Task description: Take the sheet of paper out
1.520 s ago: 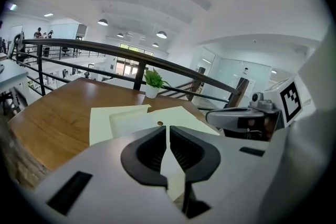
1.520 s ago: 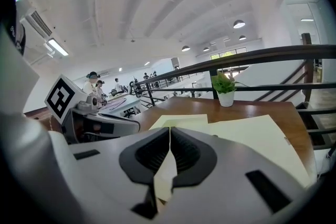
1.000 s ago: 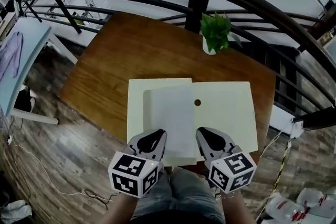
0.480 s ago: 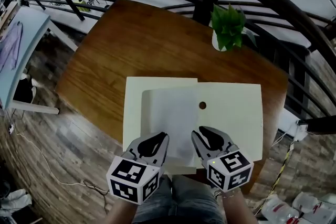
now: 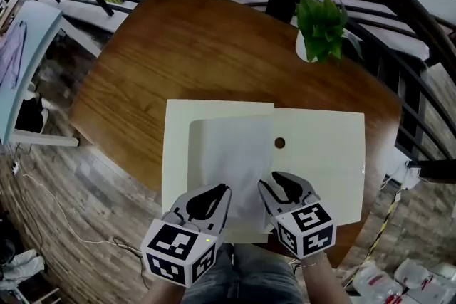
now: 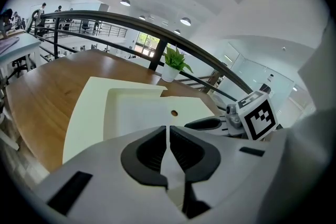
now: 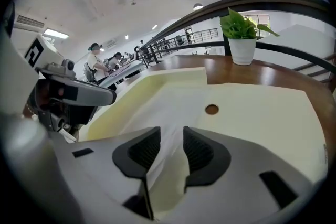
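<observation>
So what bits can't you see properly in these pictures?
- Near edge of the sheet of paper: head view, covered by the left gripper, shut on it, and the right gripper, whose jaws have just opened with the sheet between them.
- Anything under the sheet in the cream folder: the sheet covers it in every view.
- Near corner of the table: head view, under the folder and grippers.
- People at the far desks: right gripper view, too small.
</observation>
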The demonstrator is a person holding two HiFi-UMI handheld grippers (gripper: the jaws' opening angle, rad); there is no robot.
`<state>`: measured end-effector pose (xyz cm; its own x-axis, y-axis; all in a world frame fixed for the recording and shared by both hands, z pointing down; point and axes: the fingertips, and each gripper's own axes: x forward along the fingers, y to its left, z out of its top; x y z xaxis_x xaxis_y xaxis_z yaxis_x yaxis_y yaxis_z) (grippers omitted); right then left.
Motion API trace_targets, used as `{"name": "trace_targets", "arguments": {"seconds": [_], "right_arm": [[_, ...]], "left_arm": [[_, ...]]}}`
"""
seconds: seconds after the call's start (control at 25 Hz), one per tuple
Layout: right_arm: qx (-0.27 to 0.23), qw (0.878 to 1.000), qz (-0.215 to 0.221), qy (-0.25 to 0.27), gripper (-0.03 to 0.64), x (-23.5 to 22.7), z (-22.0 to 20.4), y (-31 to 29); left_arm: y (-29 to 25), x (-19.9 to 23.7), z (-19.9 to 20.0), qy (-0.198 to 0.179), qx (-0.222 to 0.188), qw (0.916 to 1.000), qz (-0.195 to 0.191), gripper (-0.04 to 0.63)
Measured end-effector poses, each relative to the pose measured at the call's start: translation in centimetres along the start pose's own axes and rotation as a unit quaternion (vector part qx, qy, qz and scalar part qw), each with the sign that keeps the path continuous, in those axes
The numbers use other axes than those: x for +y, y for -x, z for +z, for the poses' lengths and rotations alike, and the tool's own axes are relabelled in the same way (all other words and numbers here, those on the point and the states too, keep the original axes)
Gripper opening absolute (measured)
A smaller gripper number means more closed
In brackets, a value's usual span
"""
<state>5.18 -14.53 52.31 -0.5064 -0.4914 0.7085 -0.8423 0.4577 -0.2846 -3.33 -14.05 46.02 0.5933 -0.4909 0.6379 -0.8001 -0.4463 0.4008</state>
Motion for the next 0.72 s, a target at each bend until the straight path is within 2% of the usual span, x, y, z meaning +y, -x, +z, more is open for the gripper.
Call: {"name": "trace_targets", "arguments": {"seconds": [0.4, 0.6, 0.72], "right_arm": [[0.053, 0.997, -0.016, 0.053, 0.141, -0.2, -1.9, -1.6], [0.06, 0.993, -0.042, 0.092, 0.141, -0.3, -2.1, -1.9], [0.06, 0.991, -0.054, 0.11, 0.118, -0.6, -2.0, -1.9]], "left_arm": [[-0.5, -0.1, -0.5, 0.007, 0.01, 0.9999, -0.01, 0.032], [-0.6, 0.2, -0.6, 0.01, 0.012, 0.9998, -0.009, 0.032], [-0.6, 0.3, -0.6, 0.01, 0.014, 0.9998, -0.009, 0.032]]}}
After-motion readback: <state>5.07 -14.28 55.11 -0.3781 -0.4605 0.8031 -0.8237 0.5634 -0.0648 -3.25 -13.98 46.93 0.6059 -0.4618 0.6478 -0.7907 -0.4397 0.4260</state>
